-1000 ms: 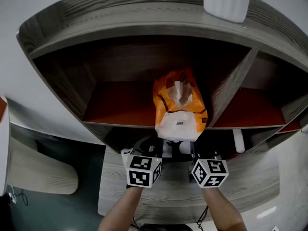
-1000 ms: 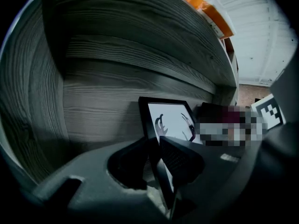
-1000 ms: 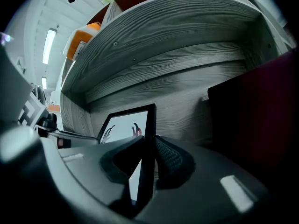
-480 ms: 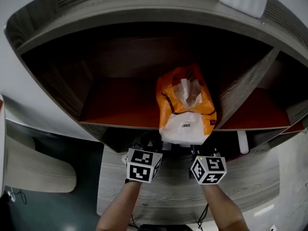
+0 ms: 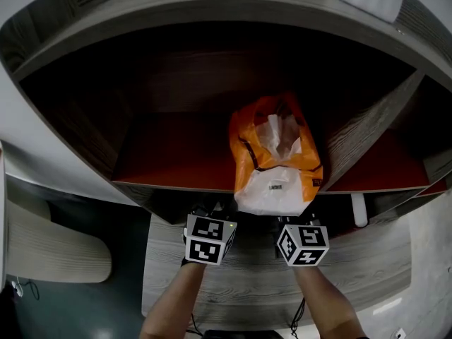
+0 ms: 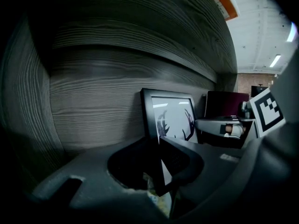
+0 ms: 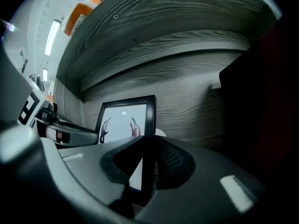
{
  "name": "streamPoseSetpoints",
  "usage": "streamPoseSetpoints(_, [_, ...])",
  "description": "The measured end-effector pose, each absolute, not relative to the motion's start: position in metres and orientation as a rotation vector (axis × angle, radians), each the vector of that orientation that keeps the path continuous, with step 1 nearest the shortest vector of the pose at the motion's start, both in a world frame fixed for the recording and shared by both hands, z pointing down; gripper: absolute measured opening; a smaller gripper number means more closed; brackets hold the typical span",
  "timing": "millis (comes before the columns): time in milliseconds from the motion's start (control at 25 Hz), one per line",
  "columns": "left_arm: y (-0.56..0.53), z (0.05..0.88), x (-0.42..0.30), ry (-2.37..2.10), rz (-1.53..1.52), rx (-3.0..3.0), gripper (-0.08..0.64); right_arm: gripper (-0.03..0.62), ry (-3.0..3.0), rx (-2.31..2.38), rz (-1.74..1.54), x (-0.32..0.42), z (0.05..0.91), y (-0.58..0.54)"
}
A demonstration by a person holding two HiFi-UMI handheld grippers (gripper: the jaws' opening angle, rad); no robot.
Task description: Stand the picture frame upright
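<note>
**A:** Holding the picture frame (image 6: 170,118) by both side edges, is that the step in hand?

**B:** It looks so. The left hand-held gripper (image 6: 161,171) is clamped on the frame's left edge, and its jaws have just tightened a touch. The right hand-held gripper (image 7: 145,171) is clamped on the right edge.

**A:** Where is the frame?

**B:** It is inside the low compartment under the shelf (image 5: 176,154) that carries the orange bag (image 5: 275,154). It stands close in front of the wooden back wall (image 6: 103,97). The head view hides it beneath that shelf. Only the marker cubes and forearms show there, above the surface (image 5: 240,288).

**A:** Is it up yet?

**B:** It looks close to upright, with the picture side facing the grippers. I cannot tell whether its bottom edge rests on the surface, because the gripper bodies cover it. I cannot see a prop behind it either.

**A:** So what does the next move call for?

**B:** I judge the standing step nearly done. The bottom edge needs to settle flat, and the frame has to be supported from behind or leaning slightly back. Then the jaws should ease apart gently, one side at a time. Each gripper should draw straight back without brushing the edge. A quick release could tip the frame forward.
</note>
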State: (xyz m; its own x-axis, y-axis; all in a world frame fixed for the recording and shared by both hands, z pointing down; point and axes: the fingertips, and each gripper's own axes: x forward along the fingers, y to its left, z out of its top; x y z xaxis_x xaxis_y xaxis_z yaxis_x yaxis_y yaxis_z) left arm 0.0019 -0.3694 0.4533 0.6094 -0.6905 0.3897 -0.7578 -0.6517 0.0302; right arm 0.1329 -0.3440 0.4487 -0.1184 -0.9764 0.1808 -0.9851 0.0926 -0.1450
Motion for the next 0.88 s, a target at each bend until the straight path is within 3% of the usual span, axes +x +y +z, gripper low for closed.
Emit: streamPoseSetpoints(880, [-0.362, 0.447, 0.020, -1.191, 0.485, 2.663, 0.074, 0.064, -2.288, 2.100, 0.295, 0.151, 0.436, -0.338])
